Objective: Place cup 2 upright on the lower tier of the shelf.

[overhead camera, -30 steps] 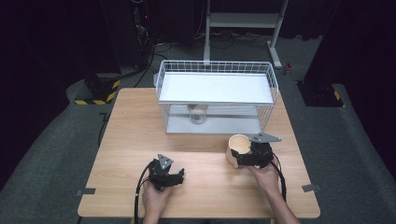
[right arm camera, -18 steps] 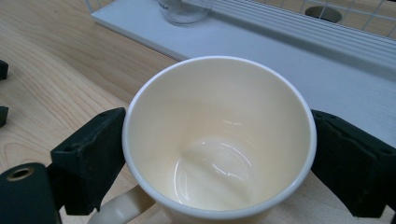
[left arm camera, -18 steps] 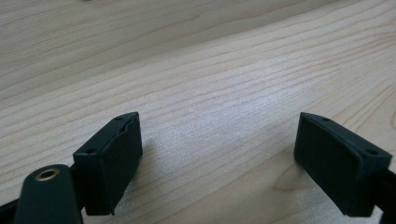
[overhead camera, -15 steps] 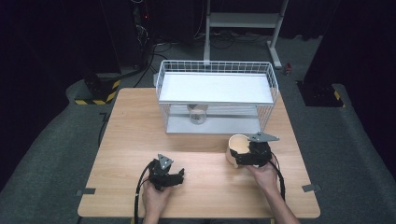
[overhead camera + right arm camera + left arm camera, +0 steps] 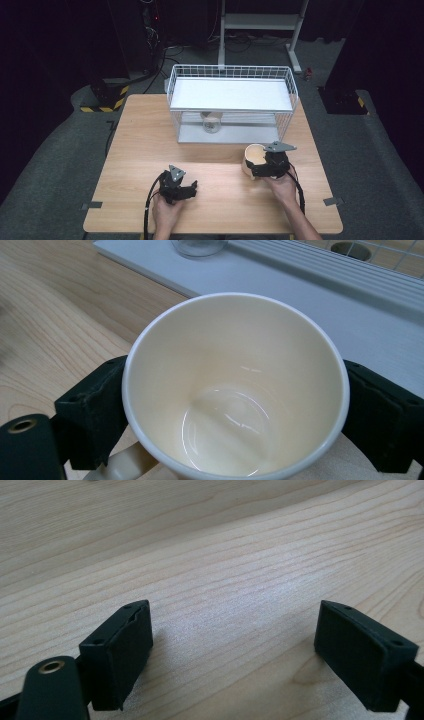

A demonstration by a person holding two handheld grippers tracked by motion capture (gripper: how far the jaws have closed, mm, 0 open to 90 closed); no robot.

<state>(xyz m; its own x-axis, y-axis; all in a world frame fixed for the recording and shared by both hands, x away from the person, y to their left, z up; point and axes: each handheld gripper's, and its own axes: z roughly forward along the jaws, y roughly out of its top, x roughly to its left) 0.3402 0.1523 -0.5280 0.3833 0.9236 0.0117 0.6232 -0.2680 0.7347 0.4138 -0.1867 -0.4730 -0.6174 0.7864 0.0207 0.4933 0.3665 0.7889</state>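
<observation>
A cream mug (image 5: 251,156) sits at the right of the wooden table (image 5: 150,140), and my right gripper (image 5: 259,169) is shut on it. In the right gripper view the mug (image 5: 225,425) is empty; both black jaws press on its sides, and its handle (image 5: 120,467) points toward the camera. I cannot tell whether the mug rests on the table or hangs just above it. My left gripper (image 5: 189,189) lies near the front edge. In its own view, the left gripper (image 5: 235,630) stands open over bare wood with nothing between the jaws.
A white wire rack (image 5: 285,107) with a white shelf (image 5: 230,94) stands at the back of the table. A clear glass (image 5: 211,123) stands under the shelf on the rack's base (image 5: 280,285), just beyond the mug. Dark floor surrounds the table.
</observation>
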